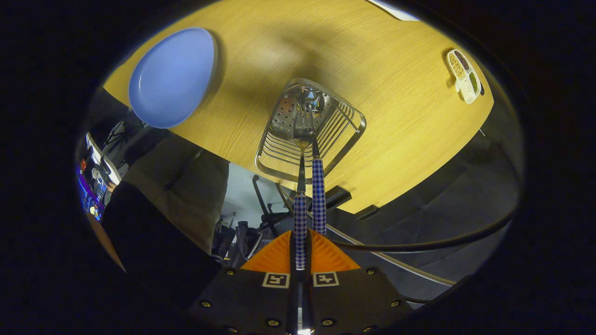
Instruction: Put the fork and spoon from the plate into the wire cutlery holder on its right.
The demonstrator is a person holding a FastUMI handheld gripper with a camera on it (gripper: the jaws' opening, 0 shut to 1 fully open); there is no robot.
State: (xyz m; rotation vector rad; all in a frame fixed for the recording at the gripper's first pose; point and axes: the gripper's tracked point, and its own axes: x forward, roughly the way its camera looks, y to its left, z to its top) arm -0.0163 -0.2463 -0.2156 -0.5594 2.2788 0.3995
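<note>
My gripper (pixel 301 242) is shut on the blue-checked handle of one utensil (pixel 300 218). Its metal shaft runs ahead and its head dips into the wire cutlery holder (pixel 347 135) on the wooden table (pixel 382 60). A second utensil (pixel 318 195) with the same checked handle stands in the holder and leans against the first, just right of it. I cannot tell which is the fork and which the spoon. The blue plate (pixel 172 77) lies beyond and left of the holder with nothing on it.
A small white compartment tray (pixel 463 75) with dark and yellow bits sits far off to the right on the table. The table's near edge runs just under the holder. A person's clothing (pixel 177 186) is below left, and a black cable (pixel 442 242) crosses right of the fingers.
</note>
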